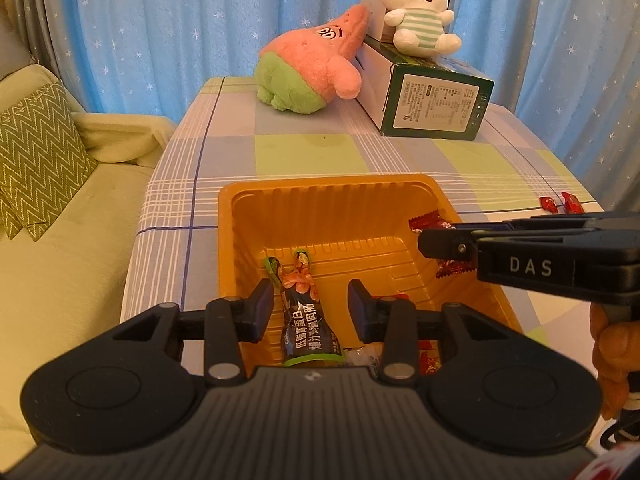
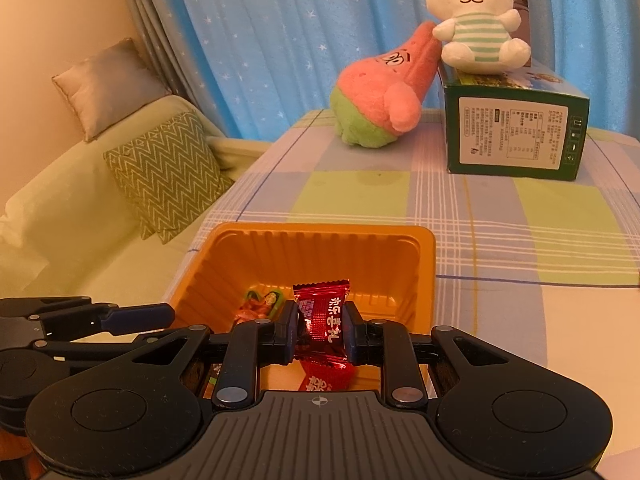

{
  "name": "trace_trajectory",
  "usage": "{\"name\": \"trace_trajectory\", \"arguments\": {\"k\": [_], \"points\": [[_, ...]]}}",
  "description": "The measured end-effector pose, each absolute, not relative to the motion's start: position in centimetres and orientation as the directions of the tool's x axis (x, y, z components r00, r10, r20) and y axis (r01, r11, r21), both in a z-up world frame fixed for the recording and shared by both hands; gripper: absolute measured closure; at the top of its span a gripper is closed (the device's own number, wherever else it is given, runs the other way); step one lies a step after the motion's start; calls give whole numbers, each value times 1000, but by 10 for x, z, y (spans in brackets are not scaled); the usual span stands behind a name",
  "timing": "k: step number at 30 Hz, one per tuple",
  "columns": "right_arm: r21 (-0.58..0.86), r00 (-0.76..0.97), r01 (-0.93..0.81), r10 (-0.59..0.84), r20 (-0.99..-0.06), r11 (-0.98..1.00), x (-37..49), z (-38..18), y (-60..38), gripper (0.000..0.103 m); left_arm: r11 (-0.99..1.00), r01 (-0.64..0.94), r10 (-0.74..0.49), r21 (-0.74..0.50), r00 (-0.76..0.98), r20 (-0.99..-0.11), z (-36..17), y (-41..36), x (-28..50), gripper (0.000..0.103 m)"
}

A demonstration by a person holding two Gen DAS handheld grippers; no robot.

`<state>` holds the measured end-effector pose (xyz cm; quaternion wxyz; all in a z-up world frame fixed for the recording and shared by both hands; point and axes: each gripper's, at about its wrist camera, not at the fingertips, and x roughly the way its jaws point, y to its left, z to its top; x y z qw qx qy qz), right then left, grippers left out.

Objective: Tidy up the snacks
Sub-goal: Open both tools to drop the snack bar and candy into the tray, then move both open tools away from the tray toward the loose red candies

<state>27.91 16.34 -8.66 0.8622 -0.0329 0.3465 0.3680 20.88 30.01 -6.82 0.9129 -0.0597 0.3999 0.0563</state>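
An orange plastic tray sits on the checked tablecloth. On its floor lies a dark sausage snack packet, between the pads of my left gripper. The jaws stand open and neither pad presses on the packet. From the right, my right gripper reaches over the tray. In the right wrist view it is shut on a red wrapped candy, held above the tray. Another red candy lies below it, and the sausage packet shows to the left. My left gripper appears at the left edge.
Two red candies lie on the cloth right of the tray. A pink starfish plush, a green box and a white rabbit plush stand at the back. A sofa with a zigzag cushion borders the table's left edge.
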Motion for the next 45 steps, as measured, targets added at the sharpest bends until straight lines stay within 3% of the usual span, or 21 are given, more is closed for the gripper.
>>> {"name": "trace_trajectory", "arguments": {"k": [8,10,11,12,25,36,45], "points": [[263,455,-651,643,-616,713,285,-87,164,79,985,-157,57,-68,674,-736,-68,302,206,66],[273,443,-653,648,-620,707,286,-89,165,52,985,-159,57,-69,675,-736,-69,302,205,60],[272,454,-648,647,-613,712,286,-88,163,31,984,-163,60,-70,676,-734,-69,303,205,58],[274,470,-640,648,-599,718,285,-87,160,30,983,-167,62,-72,677,-733,-69,303,204,57],[263,523,-615,634,-570,743,273,-61,135,30,981,-184,80,-65,685,-725,-56,294,192,42],[291,542,-561,610,-579,775,243,-45,94,30,976,-210,110,-59,711,-695,-31,274,165,12],[257,576,-556,589,-567,791,211,-29,63,30,971,-230,124,-69,725,-678,-12,256,140,1]]}}
